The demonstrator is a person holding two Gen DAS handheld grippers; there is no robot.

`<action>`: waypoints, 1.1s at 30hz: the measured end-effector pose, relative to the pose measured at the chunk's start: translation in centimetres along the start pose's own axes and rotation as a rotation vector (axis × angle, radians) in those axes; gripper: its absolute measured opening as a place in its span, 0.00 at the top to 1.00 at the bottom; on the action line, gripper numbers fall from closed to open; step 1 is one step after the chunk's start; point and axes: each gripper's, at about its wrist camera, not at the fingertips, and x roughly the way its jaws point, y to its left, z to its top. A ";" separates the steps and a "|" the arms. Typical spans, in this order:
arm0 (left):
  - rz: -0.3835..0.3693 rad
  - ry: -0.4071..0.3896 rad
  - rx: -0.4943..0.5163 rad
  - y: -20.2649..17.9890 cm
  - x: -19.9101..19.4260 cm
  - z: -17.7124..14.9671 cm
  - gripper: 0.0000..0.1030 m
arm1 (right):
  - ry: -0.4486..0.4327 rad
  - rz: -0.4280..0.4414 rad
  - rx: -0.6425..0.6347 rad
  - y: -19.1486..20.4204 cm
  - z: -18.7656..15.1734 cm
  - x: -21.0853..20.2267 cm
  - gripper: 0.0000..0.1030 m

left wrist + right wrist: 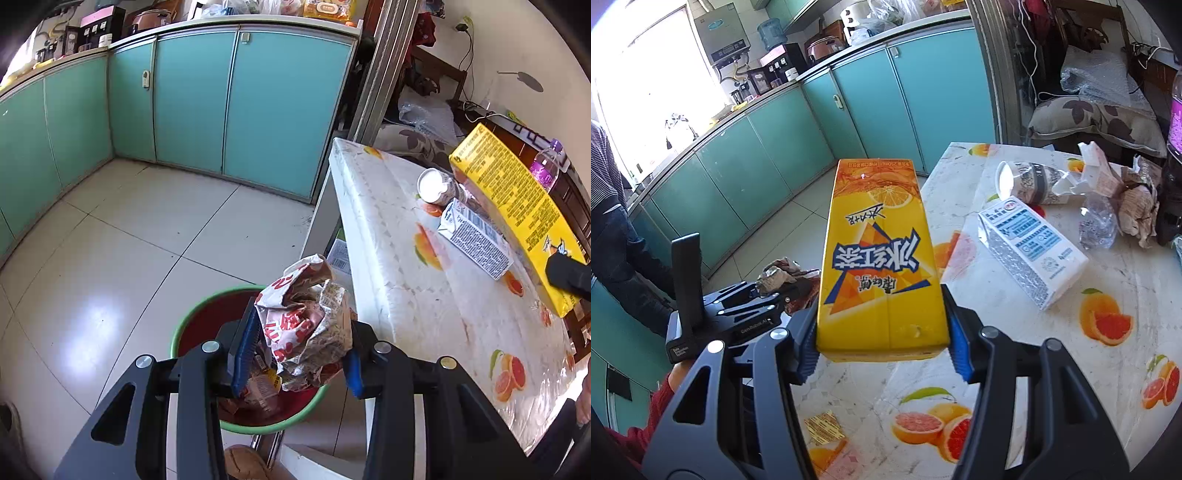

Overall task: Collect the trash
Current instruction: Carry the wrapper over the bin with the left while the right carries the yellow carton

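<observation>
Disposal step judged underway: crumpled red-and-white printed paper wrapper (304,328) is pinched between the blue-padded fingers (245,343) of the left gripper (301,354), directly above the round green-rimmed, red-lined plastic bin (184,325) on the floor, w/ scrap already inside. Next move calls for the fingers to be spread so the wad drops in. Rigid yellow rectangular iced-tea carton (879,266), glossy card, is clamped at its near end by the right gripper (882,350) above the counter (1015,387), covered in fruit-print plastic; it prob. follows into the bin. White-grey milk carton (1030,251), tipped paper cup (1027,181) & more crumpled paper (1134,206) are left on the counter.
</observation>
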 end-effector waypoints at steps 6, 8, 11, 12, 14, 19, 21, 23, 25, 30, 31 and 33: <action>0.052 0.057 -0.020 1.4 1.6 -0.9 0.63 | 0.049 0.065 -0.032 2.1 1.1 2.5 0.47; 0.063 0.070 -0.030 1.7 2.0 -1.1 0.63 | 0.067 0.086 -0.037 2.7 1.5 3.5 0.47; 0.074 0.094 -0.046 2.1 2.6 -1.2 0.63 | 0.093 0.115 -0.029 3.2 2.1 5.0 0.47; 0.076 0.101 -0.051 2.2 2.8 -1.3 0.63 | 0.104 0.129 -0.019 3.2 2.3 5.7 0.47; 0.078 0.112 -0.061 2.5 3.2 -1.4 0.63 | 0.128 0.150 -0.002 3.3 2.7 6.7 0.47; 0.080 0.130 -0.075 2.7 3.8 -1.7 0.63 | 0.177 0.164 0.010 3.8 3.2 9.3 0.47; 0.082 0.134 -0.079 2.8 3.9 -1.8 0.63 | 0.188 0.152 0.005 4.0 3.3 10.1 0.47; 0.086 0.139 -0.082 2.8 4.2 -1.7 0.63 | 0.200 0.152 0.009 4.1 3.3 10.7 0.47; 0.091 0.144 -0.086 2.9 4.4 -1.7 0.63 | 0.208 0.149 0.012 4.0 3.4 11.2 0.47; 0.091 0.158 -0.105 3.0 5.4 -1.5 0.63 | 0.239 0.149 0.030 4.0 3.9 12.5 0.47; 0.089 0.162 -0.106 3.0 5.6 -1.4 0.63 | 0.246 0.154 0.038 3.9 3.9 12.7 0.47; 0.090 0.165 -0.104 3.0 5.6 -1.4 0.63 | 0.251 0.153 0.045 3.8 4.1 13.1 0.47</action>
